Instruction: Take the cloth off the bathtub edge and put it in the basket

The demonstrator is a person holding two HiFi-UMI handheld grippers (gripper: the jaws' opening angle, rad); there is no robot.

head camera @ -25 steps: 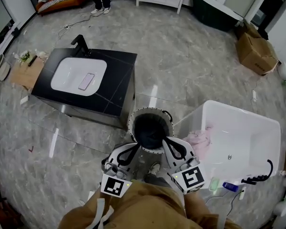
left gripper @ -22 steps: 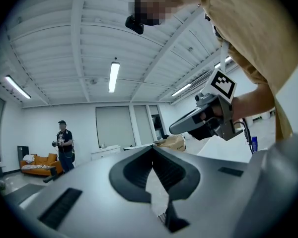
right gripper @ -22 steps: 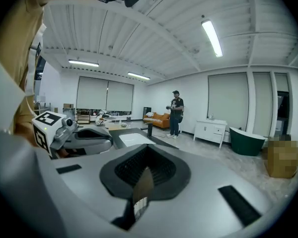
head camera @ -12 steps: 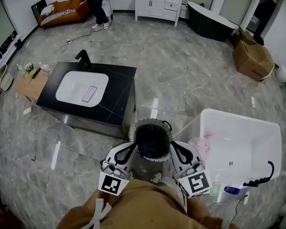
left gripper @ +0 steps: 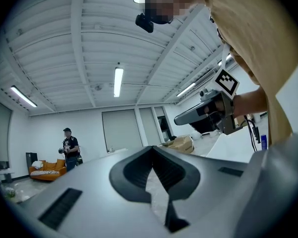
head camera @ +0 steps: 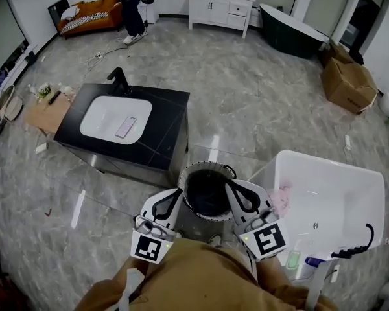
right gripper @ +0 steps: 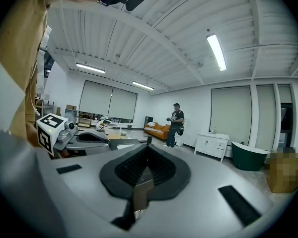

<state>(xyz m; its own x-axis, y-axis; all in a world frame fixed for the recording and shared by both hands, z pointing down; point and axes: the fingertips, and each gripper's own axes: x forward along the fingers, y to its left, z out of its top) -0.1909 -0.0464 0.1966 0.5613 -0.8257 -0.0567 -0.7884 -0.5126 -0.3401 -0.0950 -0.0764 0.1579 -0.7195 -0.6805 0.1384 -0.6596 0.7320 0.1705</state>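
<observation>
Shows the crumpled pale pink cloth [head camera: 280, 197] bunched on the near-left rim of the white rectangular bathtub [head camera: 330, 164], at the right of the scene. Sets it apart from the round, white-rimmed basket [head camera: 183, 179] with a dark inside, which stands just left of the tub. Finds no pink in that dark hollow. Puts the job, on this evidence, short of its end: leaves the grasp, the lift off the rim and the drop into the basket to be done.

Catches the left gripper [head camera: 175, 193] and the right gripper [head camera: 230, 186] held close to the person in a tan top, one at each side of the basket's near rim. Has their tips aimed toward the far side of the room and tilted up, with much of the ribbed white ceiling in both gripper views. Shows both pairs of jaws pressed together at the tips, with nothing between them. Places both grippers clear of the cloth, the right one nearer to it.
</observation>
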